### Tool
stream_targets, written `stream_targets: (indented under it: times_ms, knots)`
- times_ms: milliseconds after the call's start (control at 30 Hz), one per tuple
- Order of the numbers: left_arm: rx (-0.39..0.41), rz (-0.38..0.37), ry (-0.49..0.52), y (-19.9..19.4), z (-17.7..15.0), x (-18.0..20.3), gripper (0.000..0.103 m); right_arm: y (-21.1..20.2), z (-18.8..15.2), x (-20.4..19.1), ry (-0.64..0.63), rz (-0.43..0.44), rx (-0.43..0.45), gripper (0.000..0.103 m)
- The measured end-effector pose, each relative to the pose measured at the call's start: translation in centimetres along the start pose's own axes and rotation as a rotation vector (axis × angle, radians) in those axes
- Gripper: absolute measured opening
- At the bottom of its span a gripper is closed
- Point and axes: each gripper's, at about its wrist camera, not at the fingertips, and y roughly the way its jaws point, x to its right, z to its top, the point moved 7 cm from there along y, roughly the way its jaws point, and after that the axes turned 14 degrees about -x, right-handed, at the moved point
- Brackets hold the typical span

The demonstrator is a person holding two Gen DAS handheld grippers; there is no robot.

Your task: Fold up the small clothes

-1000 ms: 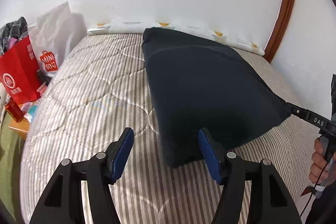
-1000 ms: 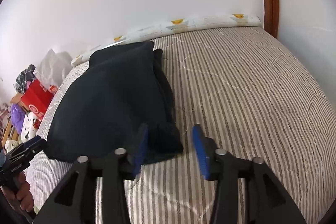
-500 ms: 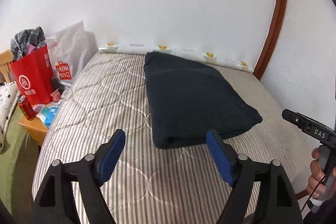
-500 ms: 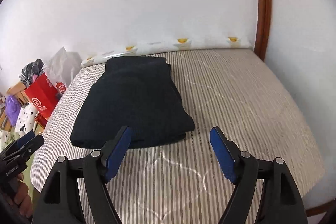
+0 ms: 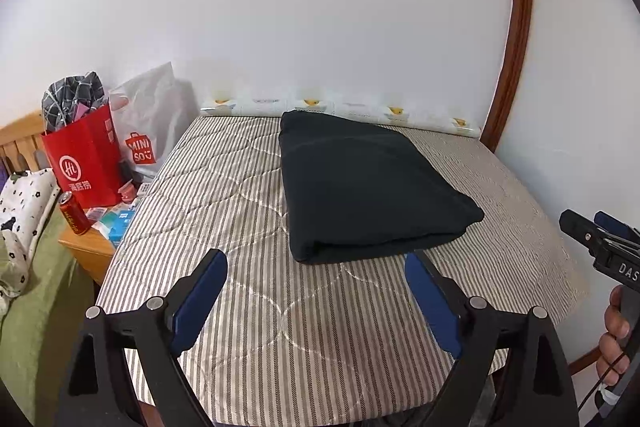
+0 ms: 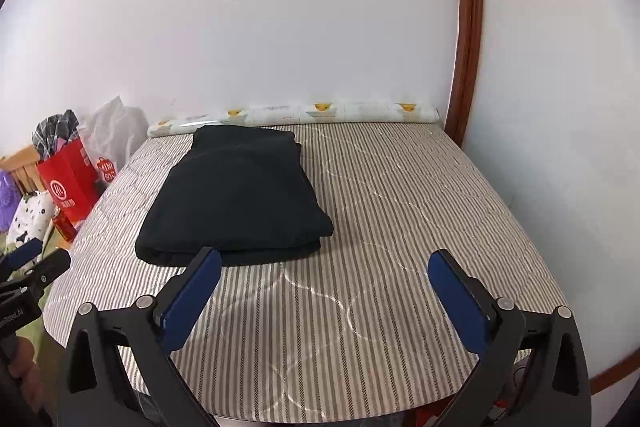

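A dark navy garment (image 5: 368, 183) (image 6: 236, 199) lies folded into a thick rectangle on the striped mattress (image 5: 304, 311) (image 6: 384, 267), its far end near the wall. My left gripper (image 5: 316, 267) hovers in front of the garment's near edge, its jaws still opening and nothing between the blue pads. My right gripper (image 6: 324, 267) is also back from the garment and above the mattress, jaws spreading wide and empty. The right gripper's tip and a hand show at the right edge of the left wrist view (image 5: 600, 239).
A rolled patterned sheet (image 5: 340, 109) lies along the wall at the bed's far edge. Left of the bed stand a red paper bag (image 5: 86, 163), a white shopping bag (image 5: 154, 119), a red can (image 5: 74, 213) and a wooden nightstand (image 5: 90, 251). A brown door frame (image 6: 466, 27) rises at right.
Both grippers have let go of the garment's near corners, opened wide, and pulled back and up. The garment now lies flat and folded on the mattress.
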Motion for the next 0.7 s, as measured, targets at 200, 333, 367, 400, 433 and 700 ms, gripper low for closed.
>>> stream_targets:
  times_ms: [200, 333, 367, 400, 433, 700]
  knots:
    - [-0.004, 0.003, -0.015, 0.01, -0.43, -0.44, 0.09, -0.22, -0.37, 0.27, 0.004, 0.003, -0.005, 0.103]
    - [-0.005, -0.001, -0.018, 0.04, -0.47, -0.64, 0.09, -0.4, -0.51, 0.37, 0.003, -0.009, -0.006, 0.103]
    - [-0.006, -0.002, -0.017, 0.06, -0.51, -0.59, 0.09, -0.38, -0.53, 0.36, 0.003, -0.005, -0.008, 0.103]
    - [-0.008, -0.002, -0.017, 0.07, -0.55, -0.57, 0.09, -0.32, -0.58, 0.28, 0.003, -0.005, -0.01, 0.103]
    - [-0.009, -0.003, -0.015, 0.1, -0.55, -0.55, 0.09, -0.25, -0.61, 0.22, 0.002, -0.01, -0.015, 0.103]
    - [-0.01, -0.005, -0.006, -0.05, -0.58, -0.23, 0.09, -0.14, -0.7, 0.26, -0.003, -0.02, -0.026, 0.103]
